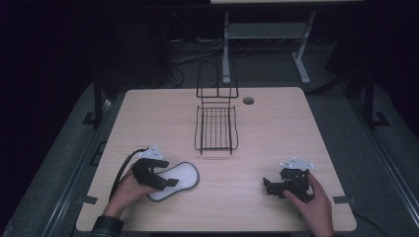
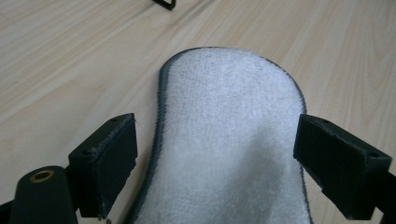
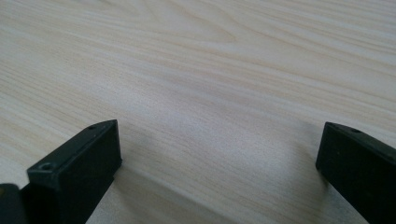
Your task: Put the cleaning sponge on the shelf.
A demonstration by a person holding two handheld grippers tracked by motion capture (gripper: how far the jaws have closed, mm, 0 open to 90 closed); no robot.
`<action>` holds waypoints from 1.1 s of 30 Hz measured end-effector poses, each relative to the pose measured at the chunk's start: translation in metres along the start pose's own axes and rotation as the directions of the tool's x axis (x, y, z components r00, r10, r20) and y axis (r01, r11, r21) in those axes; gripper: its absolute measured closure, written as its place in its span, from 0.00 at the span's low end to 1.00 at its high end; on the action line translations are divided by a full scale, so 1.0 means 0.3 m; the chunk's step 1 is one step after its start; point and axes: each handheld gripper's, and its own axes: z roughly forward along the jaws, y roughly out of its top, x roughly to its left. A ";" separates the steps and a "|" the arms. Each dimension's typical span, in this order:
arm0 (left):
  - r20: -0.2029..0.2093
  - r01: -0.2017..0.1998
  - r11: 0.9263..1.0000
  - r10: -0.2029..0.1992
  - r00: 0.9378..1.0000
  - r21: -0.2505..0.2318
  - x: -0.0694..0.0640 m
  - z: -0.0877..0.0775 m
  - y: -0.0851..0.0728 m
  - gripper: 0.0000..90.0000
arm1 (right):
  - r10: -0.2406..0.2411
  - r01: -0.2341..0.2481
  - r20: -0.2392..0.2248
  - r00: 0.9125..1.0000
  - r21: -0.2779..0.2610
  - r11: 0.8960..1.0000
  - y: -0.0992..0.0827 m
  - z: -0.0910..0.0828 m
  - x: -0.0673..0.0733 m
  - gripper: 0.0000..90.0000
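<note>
Item: white insole [image 1: 175, 180] flat on the desk [image 1: 267, 148], your left tongs [image 1: 165, 182] spread astride it for gripping; right tongs [image 1: 269, 187] released, idle.

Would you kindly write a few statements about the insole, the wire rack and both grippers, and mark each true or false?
1. The left gripper is open, its jaws on either side of the white insole. True.
2. The insole sits inside the wire rack. False: it lies flat on the table, nearer the person than the rack.
3. The right gripper holds a cloth. False: it is open over bare wood.
4. The rack stands near the table's middle. True.
</note>
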 end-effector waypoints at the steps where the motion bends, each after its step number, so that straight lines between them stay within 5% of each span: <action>1: -0.003 -0.007 1.000 0.007 1.000 0.008 -0.001 0.003 0.000 0.14 | 0.000 0.000 0.000 1.000 0.000 1.000 0.000 0.000 0.000 0.00; 33: -0.057 -0.081 0.988 0.089 0.994 0.130 -0.048 0.038 0.016 0.20 | 0.002 -0.002 -0.001 1.000 0.002 1.000 0.000 0.000 0.001 0.00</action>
